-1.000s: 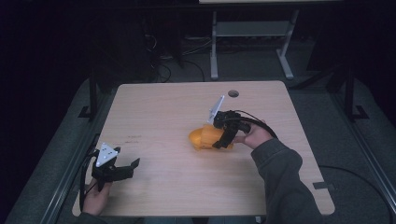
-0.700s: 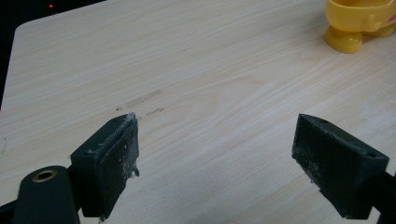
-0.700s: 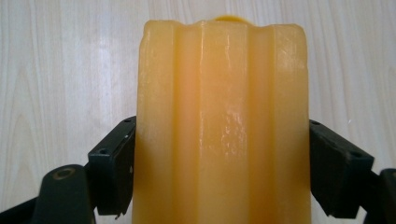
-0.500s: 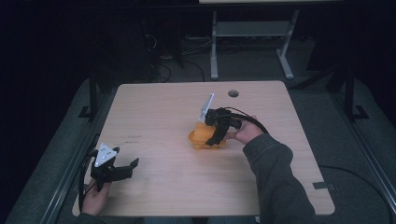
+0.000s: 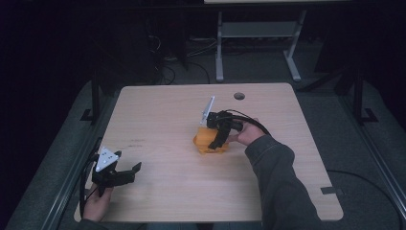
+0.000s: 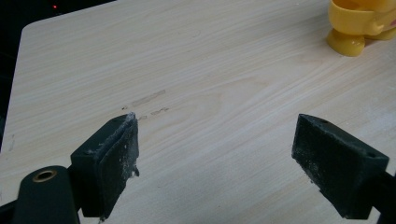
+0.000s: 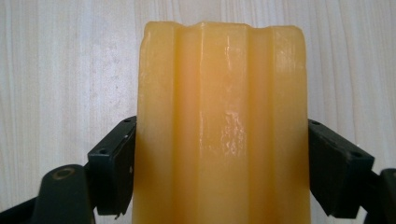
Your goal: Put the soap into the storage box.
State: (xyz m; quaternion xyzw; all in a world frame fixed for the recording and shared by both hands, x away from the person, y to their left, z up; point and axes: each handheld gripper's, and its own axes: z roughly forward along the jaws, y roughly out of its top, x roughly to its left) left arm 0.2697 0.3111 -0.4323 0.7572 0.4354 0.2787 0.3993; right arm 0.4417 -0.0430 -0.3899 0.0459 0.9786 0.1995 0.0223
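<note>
My right gripper [image 5: 216,142] pinches the orange plastic toy [image 5: 207,142], one jaw pressed on each ribbed side | toy sits near the middle of the wooden table [image 5: 163,110], its base on the wood | my left gripper [image 5: 125,173] hangs over the near left corner, jaws spread wide around nothing, well apart from the toy

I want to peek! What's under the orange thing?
The wooden table lies under the orange thing. The right gripper clamps its sides. Its underside is hidden.
</note>
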